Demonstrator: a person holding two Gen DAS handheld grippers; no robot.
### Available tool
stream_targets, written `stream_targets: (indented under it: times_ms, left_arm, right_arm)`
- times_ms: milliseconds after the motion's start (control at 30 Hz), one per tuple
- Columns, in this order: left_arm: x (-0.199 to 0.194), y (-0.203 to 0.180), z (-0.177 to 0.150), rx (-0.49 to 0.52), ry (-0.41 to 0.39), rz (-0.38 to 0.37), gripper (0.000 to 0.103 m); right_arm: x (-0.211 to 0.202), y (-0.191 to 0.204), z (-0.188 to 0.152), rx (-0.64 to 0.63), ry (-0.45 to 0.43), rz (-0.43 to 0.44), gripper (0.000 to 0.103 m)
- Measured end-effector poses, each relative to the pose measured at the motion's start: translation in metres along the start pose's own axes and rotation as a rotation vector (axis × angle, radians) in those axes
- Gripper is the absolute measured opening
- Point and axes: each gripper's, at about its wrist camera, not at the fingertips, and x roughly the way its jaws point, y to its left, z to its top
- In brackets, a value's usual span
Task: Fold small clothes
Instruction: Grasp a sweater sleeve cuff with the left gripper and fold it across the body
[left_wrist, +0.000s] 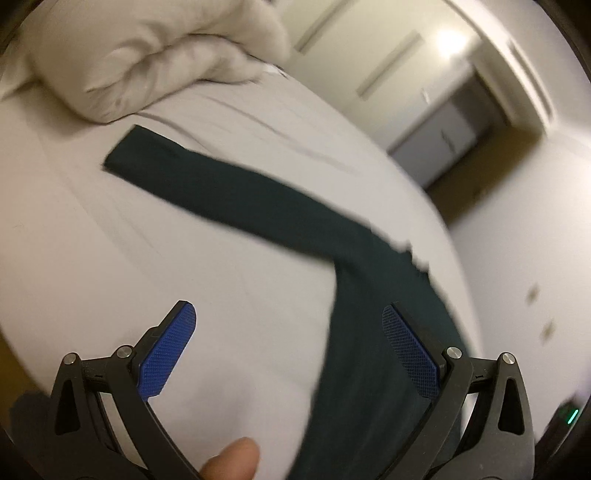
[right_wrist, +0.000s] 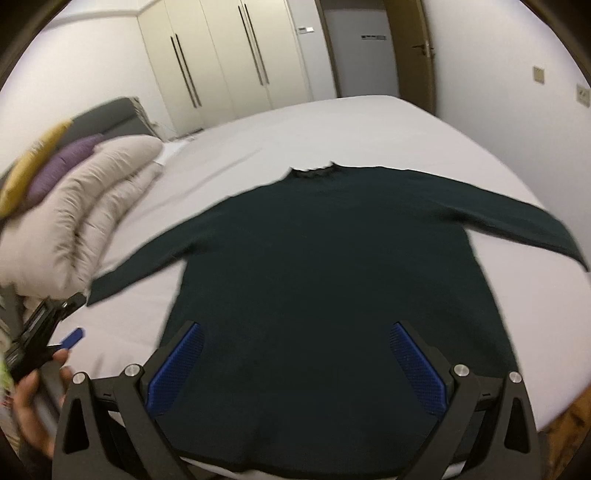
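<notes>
Blue, cross-hatched pads (right_wrist: 177, 365) are seen on the right gripper (right_wrist: 295, 365), whose jaws are spread wide and hold nothing above the hem of a dark green sweater (right_wrist: 321, 266). The knit garment is laid flat on a white bed sheet (right_wrist: 332, 125), sleeves stretched toward the side edges, collar toward the far edge. The left gripper (left_wrist: 288, 347) is likewise held wide open and empty, over the sheet near the body below one sleeve (left_wrist: 221, 192). A puffy beige duvet (right_wrist: 74, 206) is bunched near the left edge. No legible writing is seen.
</notes>
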Motion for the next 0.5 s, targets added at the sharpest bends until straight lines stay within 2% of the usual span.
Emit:
stream_targets:
  times_ms: [33,133,200,267,400,500]
  left_arm:
    - [0.003,0.015,0.014,-0.057,-0.029,-0.039,0.103]
    - [0.02,0.046,0.046,-0.175,0.016,-0.084,0.103]
    - [0.032,0.075,0.065,-0.3,0.021,-0.127,0.103]
    - [0.043,0.104,0.077,-0.438,0.007,-0.122,0.103]
    - [0.065,0.14,0.092,-0.569,0.003,-0.126,0.103]
    - [0.077,0.146,0.103,-0.587,0.004,-0.117,0.102]
  right_arm:
    - [0.003,0.002,0.002,0.008,0.002,0.017,0.103]
    - [0.017,0.005,0.011,0.038,0.019,0.087,0.103]
    - [0.028,0.007,0.014,0.045,0.038,0.104,0.103]
    - [0.04,0.009,0.017,0.06,0.063,0.122,0.103]
    - [0.058,0.009,0.018,0.089,0.099,0.14,0.103]
    - [0.069,0.01,0.018,0.093,0.119,0.146,0.101]
